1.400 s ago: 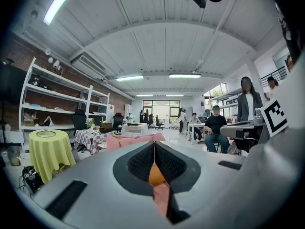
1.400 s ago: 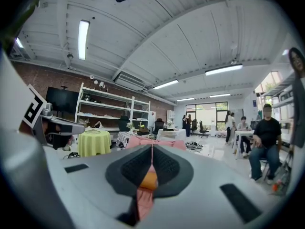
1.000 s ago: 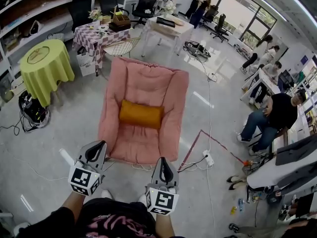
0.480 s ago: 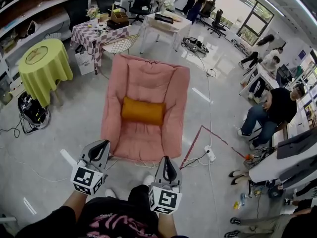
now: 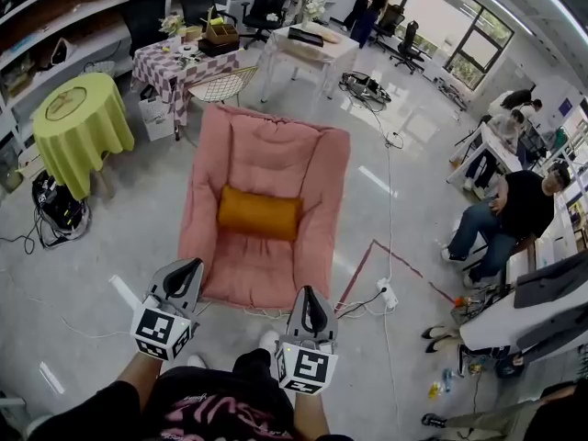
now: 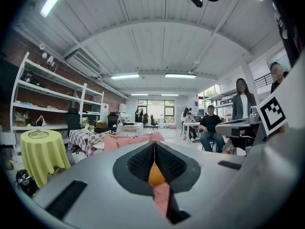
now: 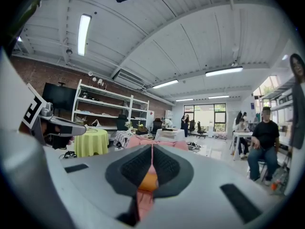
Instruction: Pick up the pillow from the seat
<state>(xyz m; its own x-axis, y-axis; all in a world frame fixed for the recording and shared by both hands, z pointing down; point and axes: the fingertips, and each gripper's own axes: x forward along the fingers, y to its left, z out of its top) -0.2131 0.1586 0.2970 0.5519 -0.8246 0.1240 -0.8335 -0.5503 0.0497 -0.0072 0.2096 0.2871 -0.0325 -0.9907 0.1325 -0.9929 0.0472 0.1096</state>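
While the person is stepping slightly closer, the left gripper [image 5: 186, 266] and right gripper [image 5: 309, 292] are edging toward the near edge of the pink seat [image 5: 266, 154], so the reach is, by my judgement, only beginning. The left gripper's jaws are pressing together on nothing, with the orange pillow [image 5: 260, 213] lying on the seat well ahead of them, slightly rightward. The right gripper's jaws are likewise sitting closed and empty, the pillow lying ahead, slightly leftward.
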